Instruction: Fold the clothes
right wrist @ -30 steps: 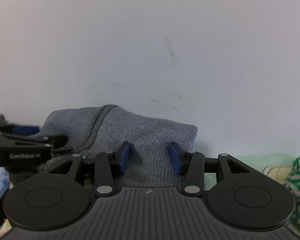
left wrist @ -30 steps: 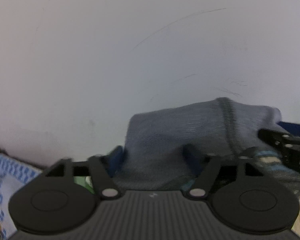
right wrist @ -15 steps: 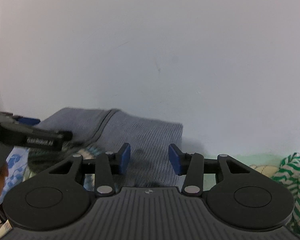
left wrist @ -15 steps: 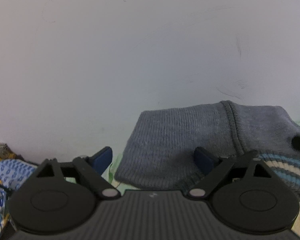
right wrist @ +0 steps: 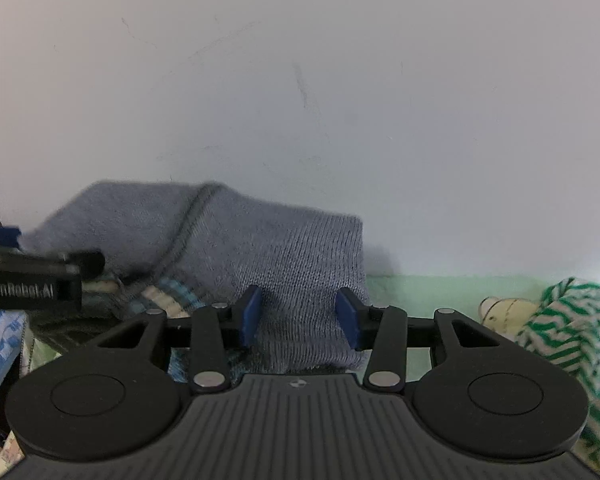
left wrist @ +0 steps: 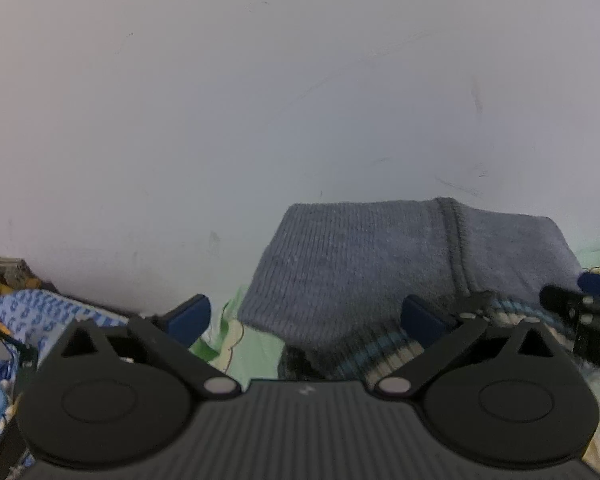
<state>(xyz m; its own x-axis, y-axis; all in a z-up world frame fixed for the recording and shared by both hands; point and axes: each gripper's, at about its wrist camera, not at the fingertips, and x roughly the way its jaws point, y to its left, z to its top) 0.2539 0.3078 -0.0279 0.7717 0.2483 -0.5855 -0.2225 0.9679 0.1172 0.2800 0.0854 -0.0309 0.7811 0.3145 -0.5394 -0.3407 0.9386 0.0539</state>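
Observation:
A grey knit sweater [left wrist: 364, 264] lies folded against a white wall, with a striped blue and cream cuff [left wrist: 384, 354] at its near edge. It also shows in the right wrist view [right wrist: 268, 256]. My left gripper [left wrist: 306, 320] is open wide in front of the sweater's left part, holding nothing. My right gripper [right wrist: 300, 314] is open, its blue pads on either side of the sweater's right end without pinching it. Each gripper shows at the edge of the other's view.
The sweater rests on a pale green sheet [right wrist: 432, 292]. A green and white striped garment [right wrist: 572, 328] lies at the right. A blue and white patterned cloth [left wrist: 40, 312] and some clutter lie at the left. The white wall [left wrist: 260, 100] stands close behind.
My left gripper opened, let go of the sweater and drew back to the left. My right gripper also released its part and pulled back a little. The sweater now lies flat.

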